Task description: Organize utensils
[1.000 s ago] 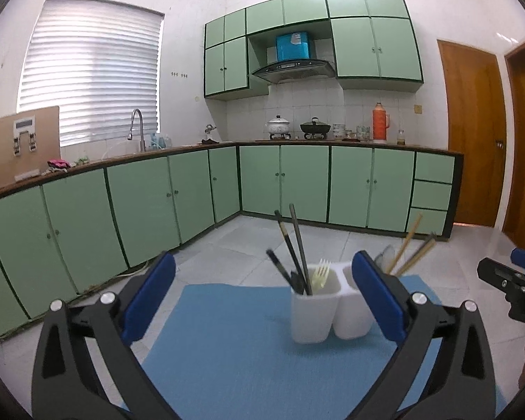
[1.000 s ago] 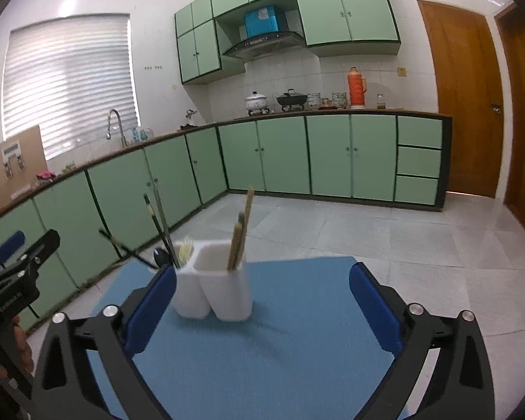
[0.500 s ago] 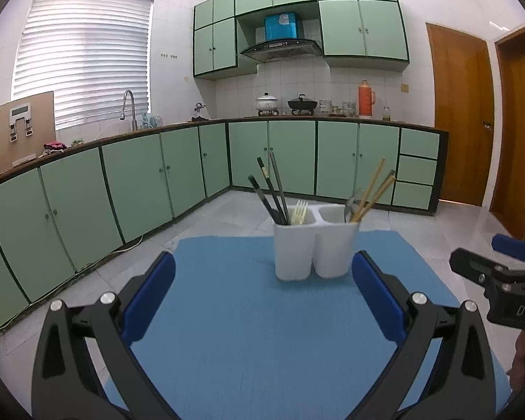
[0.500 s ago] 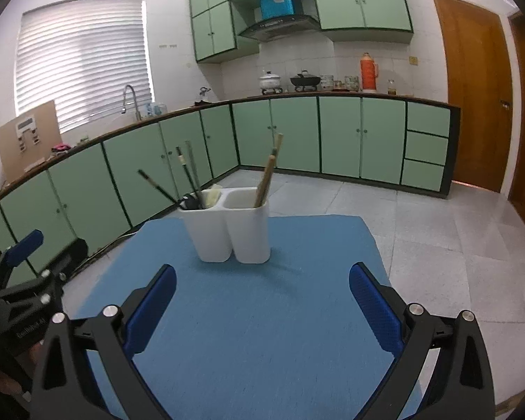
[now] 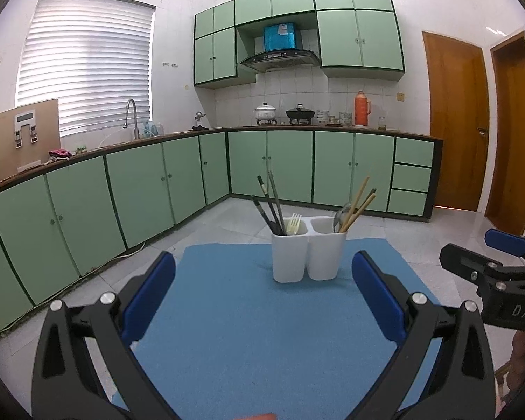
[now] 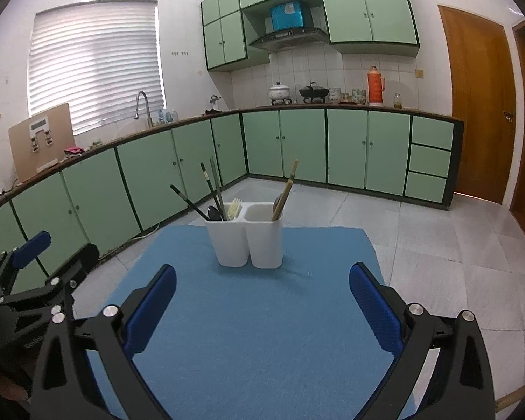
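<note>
**Holding both grippers clear of the utensil holder**

The left gripper [image 5: 262,294] and right gripper [image 6: 262,297] hover with fingers spread wide, gripping nothing. The white two-compartment holder [image 5: 308,257] stands upright on the blue mat [image 5: 248,332], containing dark chopsticks [image 5: 271,203], a fork [image 5: 294,224] and wooden chopsticks [image 5: 358,203].

We see our left tongs [image 5: 262,294] and right tongs [image 6: 262,297] as black plastic frames with triangular cut-outs, silver screws at the joints and ribbed blue pads [image 6: 376,306]; white letters "DAS" mark the right housing.
</note>
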The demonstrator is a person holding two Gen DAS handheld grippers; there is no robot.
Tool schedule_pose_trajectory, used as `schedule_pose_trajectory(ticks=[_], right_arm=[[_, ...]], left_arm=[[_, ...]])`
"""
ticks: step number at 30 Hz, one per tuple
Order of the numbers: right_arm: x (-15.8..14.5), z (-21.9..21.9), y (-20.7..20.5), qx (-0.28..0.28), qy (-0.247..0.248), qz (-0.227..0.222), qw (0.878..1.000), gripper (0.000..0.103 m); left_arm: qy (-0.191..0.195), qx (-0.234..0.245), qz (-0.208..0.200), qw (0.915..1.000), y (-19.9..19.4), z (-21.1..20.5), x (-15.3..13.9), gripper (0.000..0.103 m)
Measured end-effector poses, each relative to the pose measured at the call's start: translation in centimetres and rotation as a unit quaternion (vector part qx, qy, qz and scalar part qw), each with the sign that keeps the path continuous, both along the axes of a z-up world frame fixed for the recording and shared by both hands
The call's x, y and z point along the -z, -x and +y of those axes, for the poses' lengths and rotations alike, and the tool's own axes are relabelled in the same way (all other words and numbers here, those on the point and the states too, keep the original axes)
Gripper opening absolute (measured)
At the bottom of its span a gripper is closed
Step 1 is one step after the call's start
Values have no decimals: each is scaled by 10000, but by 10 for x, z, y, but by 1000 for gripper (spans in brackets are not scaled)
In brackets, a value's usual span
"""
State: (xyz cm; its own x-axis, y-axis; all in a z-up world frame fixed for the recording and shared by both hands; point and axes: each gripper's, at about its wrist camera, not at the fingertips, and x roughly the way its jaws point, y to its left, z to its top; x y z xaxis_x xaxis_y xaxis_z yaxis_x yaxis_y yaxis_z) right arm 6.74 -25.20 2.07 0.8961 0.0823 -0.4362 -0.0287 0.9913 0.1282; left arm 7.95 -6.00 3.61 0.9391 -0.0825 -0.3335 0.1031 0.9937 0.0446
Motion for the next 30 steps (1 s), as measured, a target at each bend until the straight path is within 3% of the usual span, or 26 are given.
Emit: schedule_pose_trajectory(ticks=[11, 30], right_arm=[[-11, 3, 12, -29, 7, -126, 9999, 97], [-17, 7, 20, -43, 39, -206, 9998, 97]], left_arm=[[4, -47, -164, 9999, 13, 1, -15, 98], [38, 1, -188, 9998, 22, 1, -17, 98]])
